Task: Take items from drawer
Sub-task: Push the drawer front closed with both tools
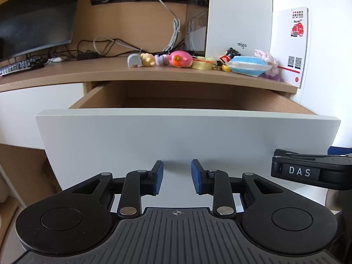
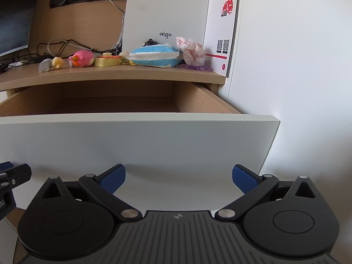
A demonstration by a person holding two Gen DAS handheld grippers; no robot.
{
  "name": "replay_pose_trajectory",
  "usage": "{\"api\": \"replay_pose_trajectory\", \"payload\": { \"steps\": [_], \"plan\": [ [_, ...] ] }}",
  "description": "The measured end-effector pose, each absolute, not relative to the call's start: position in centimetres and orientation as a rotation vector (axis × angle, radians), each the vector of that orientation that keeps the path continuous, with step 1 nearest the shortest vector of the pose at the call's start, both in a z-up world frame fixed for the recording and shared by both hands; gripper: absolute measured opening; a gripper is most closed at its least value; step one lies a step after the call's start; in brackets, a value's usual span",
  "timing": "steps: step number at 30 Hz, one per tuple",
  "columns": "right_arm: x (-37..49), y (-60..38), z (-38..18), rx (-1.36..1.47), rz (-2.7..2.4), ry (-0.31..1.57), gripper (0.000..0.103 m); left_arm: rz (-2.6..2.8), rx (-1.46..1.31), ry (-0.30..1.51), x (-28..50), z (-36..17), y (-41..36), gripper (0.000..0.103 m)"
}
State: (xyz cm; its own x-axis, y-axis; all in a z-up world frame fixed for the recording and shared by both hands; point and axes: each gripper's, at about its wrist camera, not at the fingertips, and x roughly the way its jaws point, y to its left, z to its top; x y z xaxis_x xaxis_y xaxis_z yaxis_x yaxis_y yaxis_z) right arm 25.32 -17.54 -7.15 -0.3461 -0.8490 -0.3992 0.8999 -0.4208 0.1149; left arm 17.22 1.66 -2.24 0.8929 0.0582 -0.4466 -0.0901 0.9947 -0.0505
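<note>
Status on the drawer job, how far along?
Looks nearly done: drawer is open, visible interior bare, and small items like the pink toy and blue packet sit on the desk. Left gripper and right gripper open, holding nothing. Left: possibly nothing.

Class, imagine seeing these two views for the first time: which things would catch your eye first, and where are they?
The open drawer fills the middle, its white front facing both empty tools. Above it, a row of bright trinkets lines the desk edge, with a pink toy and a blue-and-white packet standing out. Behind them stands a tall white box marked aigo.
</note>
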Motion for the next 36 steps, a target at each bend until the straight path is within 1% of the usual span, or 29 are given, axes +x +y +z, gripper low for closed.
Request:
{"api": "replay_pose_trajectory", "payload": {
  "steps": [9,13,16,20,27,30,36],
  "plan": [
    [24.7,-21.2,-7.4,0.489,-1.920,0.172,0.103,0.075,-0.047,0.465,20.5,-2.2,2.3,0.031],
    [24.4,-22.5,-7.9,0.477,-1.909,0.147,0.103,0.094,-0.038,0.462,22.1,-2.3,2.3,0.031],
    [24.5,-23.7,-8.6,0.449,-1.901,0.139,0.103,0.127,-0.039,0.462,23.3,-2.5,2.5,0.029],
    [23.7,-25.4,-8.6,0.479,-1.880,0.124,0.103,0.169,-0.017,0.455,24.9,-2.8,2.1,0.029],
    [22.8,-27.7,-7.4,0.405,-1.819,0.124,0.103,0.221,-0.006,0.437,27.8,-3.3,1.7,0.029],
    [22.5,-28.5,-7.5,0.418,-1.821,0.096,0.103,0.220,0.013,0.432,28.8,-3.4,1.8,0.029],
    [22.4,-30.3,-7.9,0.350,-1.839,0.081,0.103,0.227,0.041,0.444,31.0,-3.6,2.0,0.030]
  ]
}}
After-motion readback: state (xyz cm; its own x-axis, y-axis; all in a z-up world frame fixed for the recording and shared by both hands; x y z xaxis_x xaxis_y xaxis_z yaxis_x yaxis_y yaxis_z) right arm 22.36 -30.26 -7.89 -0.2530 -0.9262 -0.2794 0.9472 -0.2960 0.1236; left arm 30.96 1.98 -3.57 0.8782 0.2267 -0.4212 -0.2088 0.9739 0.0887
